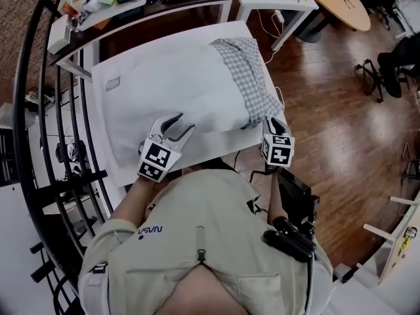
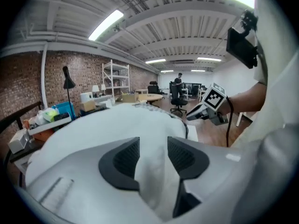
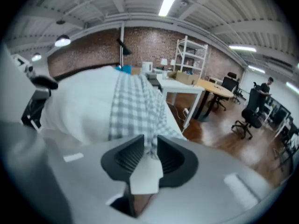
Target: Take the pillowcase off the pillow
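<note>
1. A slip is judged the main risk. The right gripper [image 3: 149, 155] sits at the near right corner of the white surface [image 1: 105, 120]. A strip of the grey-and-white checked cotton pillowcase [image 1: 252, 77] is seen between its jaws, which stand narrowly apart and do not appear to pinch it. A pull made like this could come away empty.
2. The left gripper [image 2: 153, 155] is held at the near edge with its jaws wide, a ridge of the plump white pillow [image 1: 170, 84] rising between them unclamped. If the pillow is not pinned, it could be dragged along with the case and off the right edge.
3. The pillowcase is seen bunched and creased over the pillow's right end, along the right edge of the surface. Most of the pillow is already bared.
</note>
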`<state>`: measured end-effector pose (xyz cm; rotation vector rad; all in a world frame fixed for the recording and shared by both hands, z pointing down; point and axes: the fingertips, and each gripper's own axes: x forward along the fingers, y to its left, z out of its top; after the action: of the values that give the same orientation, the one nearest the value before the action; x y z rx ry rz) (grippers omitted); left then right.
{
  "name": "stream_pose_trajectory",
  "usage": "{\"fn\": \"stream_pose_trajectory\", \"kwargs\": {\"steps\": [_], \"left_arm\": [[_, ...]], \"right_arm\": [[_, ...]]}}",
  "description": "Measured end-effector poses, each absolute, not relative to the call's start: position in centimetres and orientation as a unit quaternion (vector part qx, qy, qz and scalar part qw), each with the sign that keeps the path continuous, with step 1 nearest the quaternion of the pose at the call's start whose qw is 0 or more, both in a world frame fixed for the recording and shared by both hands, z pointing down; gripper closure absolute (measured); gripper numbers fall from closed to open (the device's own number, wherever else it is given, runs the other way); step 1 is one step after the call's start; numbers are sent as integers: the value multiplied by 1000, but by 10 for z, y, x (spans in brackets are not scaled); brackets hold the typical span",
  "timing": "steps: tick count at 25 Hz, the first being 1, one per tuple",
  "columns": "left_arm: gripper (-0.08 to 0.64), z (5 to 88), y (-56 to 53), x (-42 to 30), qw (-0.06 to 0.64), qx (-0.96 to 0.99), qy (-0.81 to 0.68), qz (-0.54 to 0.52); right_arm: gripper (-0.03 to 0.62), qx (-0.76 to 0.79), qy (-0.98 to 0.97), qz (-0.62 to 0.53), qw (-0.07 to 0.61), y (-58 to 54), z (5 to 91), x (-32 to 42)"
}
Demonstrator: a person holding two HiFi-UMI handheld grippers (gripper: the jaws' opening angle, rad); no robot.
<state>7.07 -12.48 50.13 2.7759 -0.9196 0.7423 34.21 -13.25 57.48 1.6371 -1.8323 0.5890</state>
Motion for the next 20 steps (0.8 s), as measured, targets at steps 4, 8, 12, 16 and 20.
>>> {"fn": "stream_pose_trajectory", "kwargs": {"steps": [4, 8, 12, 16, 20], "left_arm": [[359, 450, -142, 70, 13, 921, -335, 201], [308, 437, -191, 68, -9, 911, -352, 217], [302, 428, -250, 71, 5, 900, -372, 226], [296, 442, -300, 77, 36, 892, -377, 247], [240, 483, -325, 91, 81, 881, -358, 299]], "right_arm": [[477, 620, -737, 161, 215, -180, 496, 327], [439, 577, -781, 99, 216, -241, 467, 288], [439, 543, -805, 69, 229, -308, 453, 268], [423, 498, -827, 72, 251, -371, 456, 242], [382, 448, -833, 95, 311, -410, 488, 217]]}}
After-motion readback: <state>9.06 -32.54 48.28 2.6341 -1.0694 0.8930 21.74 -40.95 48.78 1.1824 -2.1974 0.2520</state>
